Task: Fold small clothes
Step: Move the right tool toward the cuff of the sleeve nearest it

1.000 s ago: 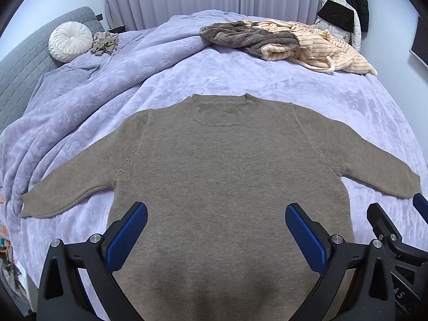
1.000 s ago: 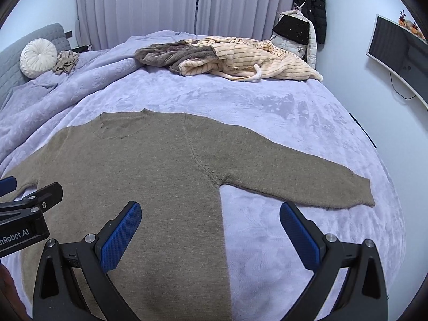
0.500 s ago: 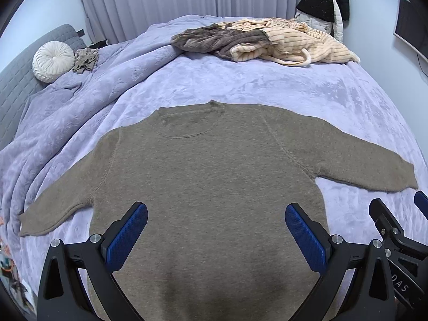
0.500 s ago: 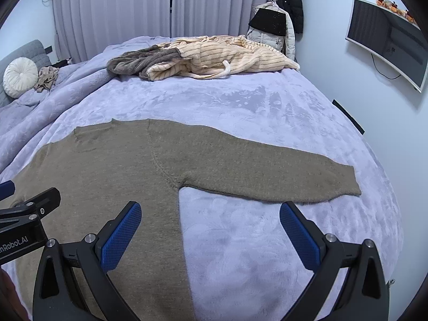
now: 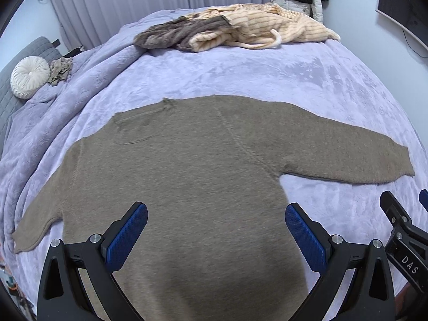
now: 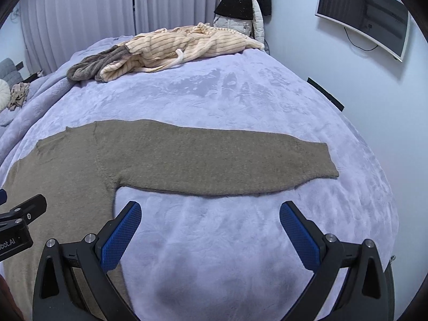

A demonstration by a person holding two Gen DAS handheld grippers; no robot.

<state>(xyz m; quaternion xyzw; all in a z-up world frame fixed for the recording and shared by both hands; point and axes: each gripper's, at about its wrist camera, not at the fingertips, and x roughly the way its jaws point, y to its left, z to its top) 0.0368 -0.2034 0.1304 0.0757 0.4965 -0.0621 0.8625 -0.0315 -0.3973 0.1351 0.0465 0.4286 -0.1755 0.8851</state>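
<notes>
A brown-olive knit sweater lies flat on the lavender bed cover, neck away from me, both sleeves spread out. My left gripper is open and empty above the sweater's lower body. My right gripper is open and empty above bare cover just below the right sleeve, whose cuff lies near the bed's right edge. The right gripper's side shows at the right edge of the left wrist view.
A heap of cream striped and grey-brown clothes lies at the far side of the bed. A round white cushion and a small beige garment sit far left by a grey headboard. A wall screen hangs on the right.
Both grippers have swung to the right: the sweater has slid left in both views, and the right sleeve now fills the middle of the right wrist view. Both jaws stay open.
</notes>
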